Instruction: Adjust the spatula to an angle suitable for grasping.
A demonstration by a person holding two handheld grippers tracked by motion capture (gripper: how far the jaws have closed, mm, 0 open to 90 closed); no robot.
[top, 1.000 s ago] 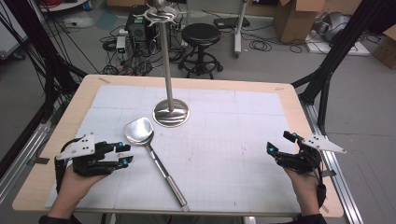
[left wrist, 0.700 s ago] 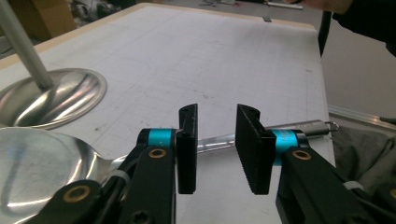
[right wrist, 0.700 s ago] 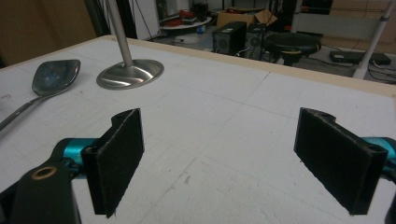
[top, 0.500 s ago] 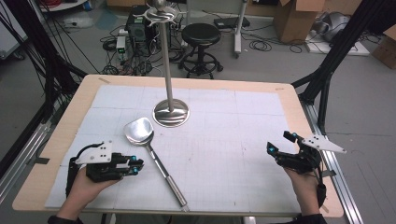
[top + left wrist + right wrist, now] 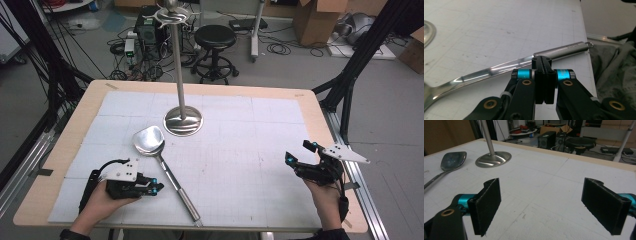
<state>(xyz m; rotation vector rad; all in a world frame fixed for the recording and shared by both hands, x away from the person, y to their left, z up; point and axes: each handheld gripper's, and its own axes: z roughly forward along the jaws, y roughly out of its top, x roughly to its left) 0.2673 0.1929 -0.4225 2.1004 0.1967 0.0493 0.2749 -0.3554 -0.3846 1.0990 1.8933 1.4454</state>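
1. one steel spatula [image 5: 162, 167] is lying flat on the bench [image 5: 60, 165], its blade toward the stand and its handle running to the near edge, where the hanging loop is reaching just about to the rim; an engraved mark is showing near the handle's end in the left claw view, too small to read.
2. the left claw [image 5: 156, 187] is sitting low just beside the handle, on its left in the high view; its jaws have just been closing and are now standing pressed together with nothing between them, the handle [image 5: 560, 51] lying just past the tips.
3. the right claw [image 5: 290, 159] is hovering well apart near the bench's right edge, its jaws standing wide open with only bare mat between them.
4. one polished stand [image 5: 183, 120] with a round base and a tall upright pole is standing just beyond the spatula blade, close to it but apart from it.
5. a white gridded mat [image 5: 240, 150] is covering most of the bench, leaving a wooden margin all round; wide open room is lying between the spatula and the right claw.
6. beyond the far edge, one black stool [image 5: 215, 37] and cardboard boxes [image 5: 312, 20] are standing on the floor.
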